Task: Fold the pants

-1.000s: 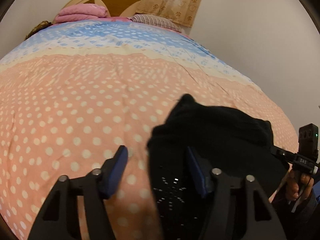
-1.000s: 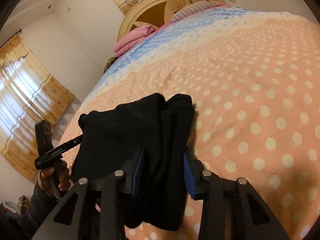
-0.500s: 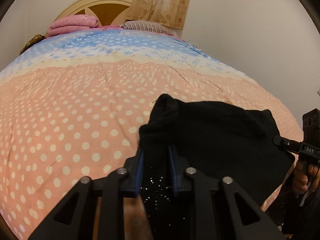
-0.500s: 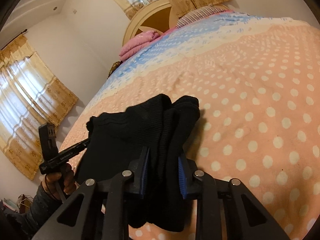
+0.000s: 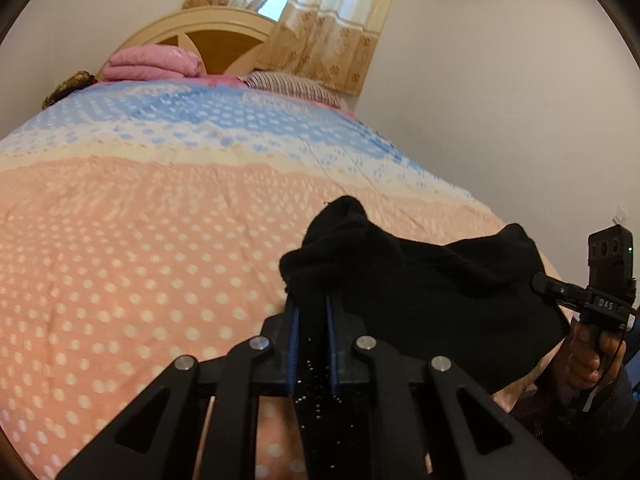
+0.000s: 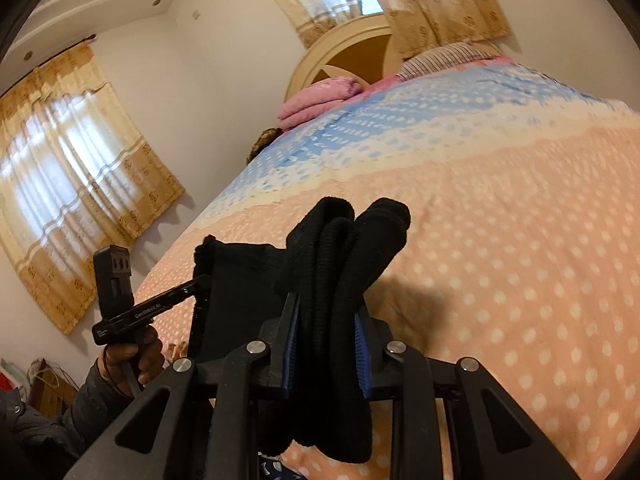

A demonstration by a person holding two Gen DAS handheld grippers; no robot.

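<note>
White walls (image 5: 500, 80) and yellow patterned curtains (image 6: 72, 184) enclose the room, with a second curtain (image 5: 320, 28) hanging behind the cream arched headboard (image 5: 208, 32); filling most of both views is the bed (image 5: 140, 240), covered by a dotted spread that runs pink at the near end, then cream, then blue toward the head; a folded pink blanket (image 5: 152, 66) and a striped pillow (image 5: 288, 86) lie against the headboard, and a brownish object beside the blanket is too blurred to identify; the black pants (image 5: 420, 280) hang bunched at the near end of the bed, stretched between the two grippers, and they seem to be lifted clear of the spread, though the fisheye angle makes that hard to confirm; the left gripper (image 5: 312, 344) has its blue pads (image 5: 293, 348) drawn narrow on a thin fold of the fabric, which carries tiny pale flecks just below them; the right gripper (image 6: 326, 344) clamps a thicker wad of ribbed cloth (image 6: 352, 240) between its pads (image 6: 362, 350), the layers rising in two rounded humps above the fingers and drooping below them; each wrist view also catches the opposite tool in a dark-sleeved hand (image 6: 132, 354), its tip at the edge of the garment.
</note>
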